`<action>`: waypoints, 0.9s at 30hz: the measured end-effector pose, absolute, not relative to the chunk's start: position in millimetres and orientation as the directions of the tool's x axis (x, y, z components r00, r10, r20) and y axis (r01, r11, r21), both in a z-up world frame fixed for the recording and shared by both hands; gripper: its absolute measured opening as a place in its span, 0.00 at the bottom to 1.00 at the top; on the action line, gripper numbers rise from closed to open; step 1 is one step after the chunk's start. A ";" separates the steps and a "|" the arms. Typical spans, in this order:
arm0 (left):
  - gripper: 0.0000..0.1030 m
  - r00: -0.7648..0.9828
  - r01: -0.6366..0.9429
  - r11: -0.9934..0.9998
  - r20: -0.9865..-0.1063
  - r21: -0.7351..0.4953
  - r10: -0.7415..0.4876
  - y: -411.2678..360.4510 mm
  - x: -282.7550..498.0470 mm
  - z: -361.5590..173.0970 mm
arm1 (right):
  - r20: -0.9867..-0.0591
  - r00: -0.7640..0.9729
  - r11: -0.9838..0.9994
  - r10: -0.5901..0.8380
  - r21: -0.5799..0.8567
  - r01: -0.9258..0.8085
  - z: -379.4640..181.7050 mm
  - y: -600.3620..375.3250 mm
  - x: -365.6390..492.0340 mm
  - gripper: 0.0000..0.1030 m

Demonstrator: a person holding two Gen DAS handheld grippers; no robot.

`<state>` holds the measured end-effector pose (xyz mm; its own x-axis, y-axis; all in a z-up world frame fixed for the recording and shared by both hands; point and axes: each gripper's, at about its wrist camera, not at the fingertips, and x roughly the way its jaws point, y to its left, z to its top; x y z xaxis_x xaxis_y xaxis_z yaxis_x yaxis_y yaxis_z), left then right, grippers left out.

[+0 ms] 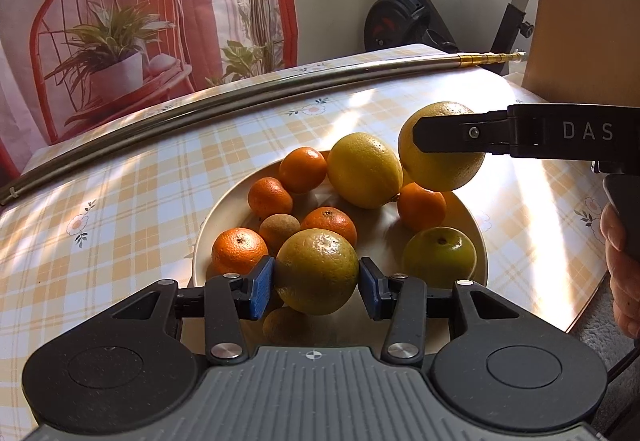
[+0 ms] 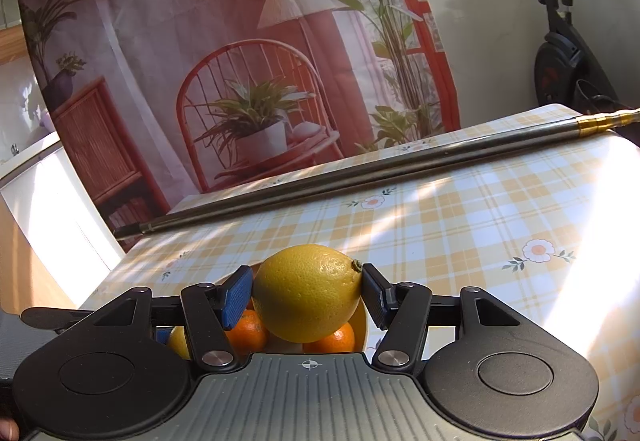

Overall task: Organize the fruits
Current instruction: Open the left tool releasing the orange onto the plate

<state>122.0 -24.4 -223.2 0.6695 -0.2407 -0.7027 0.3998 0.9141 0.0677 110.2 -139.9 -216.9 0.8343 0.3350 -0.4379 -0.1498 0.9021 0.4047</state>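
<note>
Orange mandarins (image 1: 303,169) and yellow citrus (image 1: 364,170) fill a cream plate (image 1: 472,219) on yellow-checked, flowered cloth (image 1: 120,193).

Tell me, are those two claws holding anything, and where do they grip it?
Left gripper clamps a greenish-yellow orange across its sides. Right gripper pinches a yellow citrus fruit side to side, one pad near its stem.

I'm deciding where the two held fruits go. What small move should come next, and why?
Probably lift both tools a little, straight up. The left tool grips a greenish orange and the right tool a yellow citrus, both low over the crowded plate of mandarins, so sideways travel might knock them.
</note>
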 end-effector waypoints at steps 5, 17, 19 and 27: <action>0.46 0.671 0.397 0.915 -0.701 0.063 -0.243 -24.0 121.4 -223.2 | -0.441 0.832 0.902 0.336 0.405 -0.150 -217.6 -139.2 111.1 0.53; 0.46 0.748 0.285 0.959 -0.624 -0.009 -0.228 -0.8 116.9 -208.7 | -0.449 0.828 0.908 0.336 0.388 -0.158 -218.9 -135.1 111.7 0.53; 0.46 0.770 0.245 0.969 -0.603 -0.021 -0.208 6.6 116.3 -204.3 | -0.458 0.823 0.914 0.335 0.372 -0.165 -218.7 -131.6 112.3 0.53; 0.46 0.823 0.126 0.987 -0.544 -0.104 -0.162 29.2 113.1 -189.6 | -0.492 0.800 0.932 0.343 0.285 -0.224 -214.4 -107.1 117.5 0.53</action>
